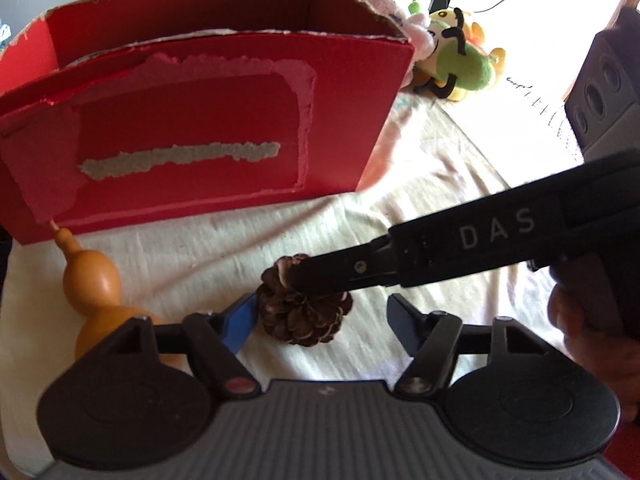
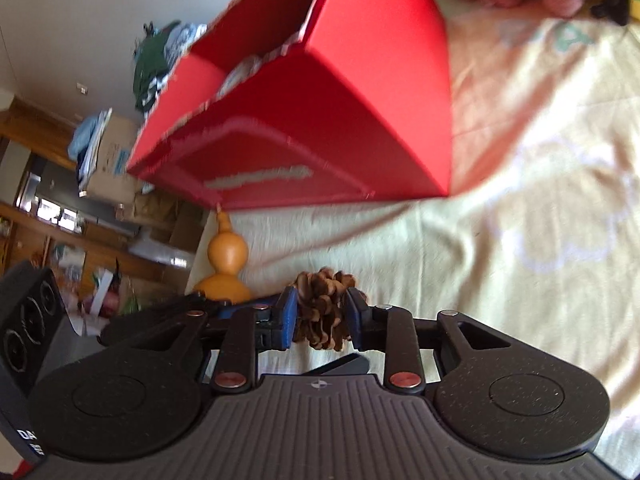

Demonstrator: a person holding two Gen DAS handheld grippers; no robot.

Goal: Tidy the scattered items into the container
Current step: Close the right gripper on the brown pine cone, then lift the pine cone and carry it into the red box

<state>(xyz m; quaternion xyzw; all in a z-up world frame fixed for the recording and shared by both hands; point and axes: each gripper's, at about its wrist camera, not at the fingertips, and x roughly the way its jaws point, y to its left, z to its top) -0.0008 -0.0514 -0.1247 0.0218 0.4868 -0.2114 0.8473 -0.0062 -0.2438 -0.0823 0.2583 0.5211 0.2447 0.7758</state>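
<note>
A brown pine cone [image 1: 306,312] lies on the cream cloth in front of the red cardboard box [image 1: 192,128]. My right gripper [image 2: 322,318] is shut on the pine cone [image 2: 322,308], one blue pad on each side; in the left wrist view it [image 1: 320,278] reaches in from the right over the cone. My left gripper [image 1: 322,320] is open, its blue fingers either side of the cone and near it. An orange gourd [image 1: 94,280] stands at the left by the box's corner, also seen in the right wrist view [image 2: 226,264].
The red box [image 2: 320,120] is open at the top, with torn edges. Plush toys [image 1: 452,56] lie behind its right end. A grey speaker [image 1: 608,88] stands at the far right. The cream cloth [image 2: 520,220] spreads to the right.
</note>
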